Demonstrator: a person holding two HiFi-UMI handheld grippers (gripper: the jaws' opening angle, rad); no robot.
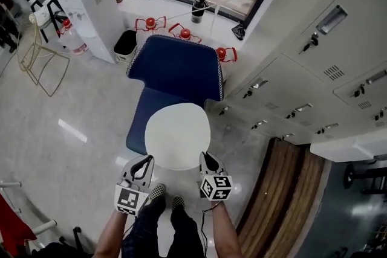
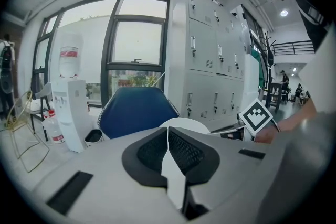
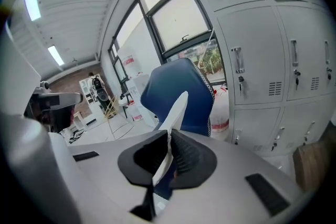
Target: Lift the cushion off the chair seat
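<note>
- We see a plain white cushion [image 1: 177, 135].
- We find the chair [image 1: 175, 66] deep blue, its edge trimmed in black-and-white check.
- We note pale grey lockers [image 1: 338, 39].

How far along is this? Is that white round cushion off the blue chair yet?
Done: the left gripper and right gripper are each clamped on the cushion at its near edge. In hand: it hangs between them over the chair seat, apparently raised clear of it. Left: probably only carrying it away from the chair.
</note>
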